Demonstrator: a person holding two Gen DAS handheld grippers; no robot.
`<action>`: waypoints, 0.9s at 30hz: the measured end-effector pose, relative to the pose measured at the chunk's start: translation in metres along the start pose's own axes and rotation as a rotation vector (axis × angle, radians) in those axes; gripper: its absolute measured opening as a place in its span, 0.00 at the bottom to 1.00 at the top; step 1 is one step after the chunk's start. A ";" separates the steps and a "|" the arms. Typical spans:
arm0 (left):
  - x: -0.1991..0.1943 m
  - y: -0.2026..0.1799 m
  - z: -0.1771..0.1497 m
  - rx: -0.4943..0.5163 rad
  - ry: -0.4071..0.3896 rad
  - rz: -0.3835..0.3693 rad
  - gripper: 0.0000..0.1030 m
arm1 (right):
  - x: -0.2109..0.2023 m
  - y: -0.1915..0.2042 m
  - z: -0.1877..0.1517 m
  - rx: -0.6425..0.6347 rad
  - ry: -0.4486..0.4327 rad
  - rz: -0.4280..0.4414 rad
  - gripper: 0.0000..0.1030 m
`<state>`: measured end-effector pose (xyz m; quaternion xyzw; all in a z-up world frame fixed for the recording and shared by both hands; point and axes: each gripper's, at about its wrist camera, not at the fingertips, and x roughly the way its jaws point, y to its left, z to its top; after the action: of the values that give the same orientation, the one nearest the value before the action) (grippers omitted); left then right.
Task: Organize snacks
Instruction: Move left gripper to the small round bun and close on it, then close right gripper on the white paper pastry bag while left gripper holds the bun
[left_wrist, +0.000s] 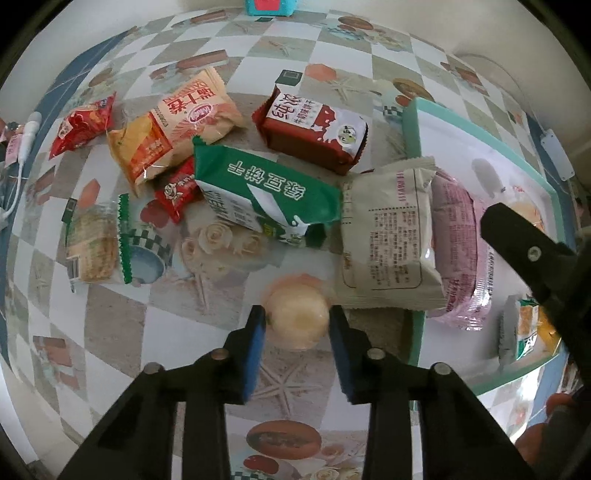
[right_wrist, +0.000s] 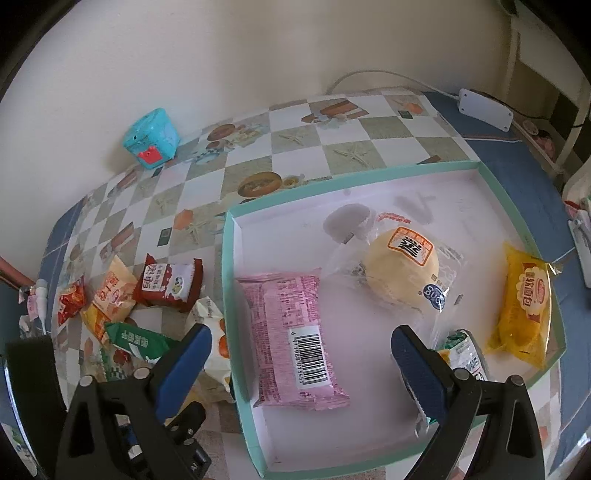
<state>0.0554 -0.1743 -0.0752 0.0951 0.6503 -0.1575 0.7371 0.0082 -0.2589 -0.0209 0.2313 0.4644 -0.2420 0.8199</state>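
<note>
Jaws of the left gripper (left_wrist: 297, 325) clamp a round bun (left_wrist: 298, 320) over the worktop, beside the tray (left_wrist: 412, 122); right gripper (right_wrist: 301, 363) jaws apart. Soft wrapper may slip free.

The tray (right_wrist: 484, 166) sits on the bench (right_wrist: 332, 147), and every place here is told from it. In it lie a flat wrapped cake (right_wrist: 295, 325) by its left wall, a round bun (right_wrist: 402, 266) mid-tray, a soft-bread packet (right_wrist: 524, 306) by its right wall and a small packet (right_wrist: 465, 350) at its near side. Left of it, on the bench, lies a heap of snack packets (right_wrist: 122, 295); one of them, a printed packet (left_wrist: 388, 236), leans over its left rim. Behind it to the left a toy box (right_wrist: 151, 138) stands at the wall.
</note>
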 end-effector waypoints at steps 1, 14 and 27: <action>0.001 0.000 0.000 0.000 -0.001 0.002 0.35 | 0.000 0.001 0.000 -0.006 -0.001 -0.001 0.97; 0.002 0.058 0.009 -0.249 -0.026 0.031 0.35 | 0.004 0.041 -0.012 -0.172 -0.012 -0.021 0.92; 0.005 0.087 0.005 -0.356 -0.030 -0.002 0.35 | 0.020 0.090 -0.032 -0.356 0.004 0.050 0.73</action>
<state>0.0920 -0.0952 -0.0847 -0.0399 0.6569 -0.0422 0.7518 0.0516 -0.1729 -0.0390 0.0944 0.4959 -0.1351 0.8526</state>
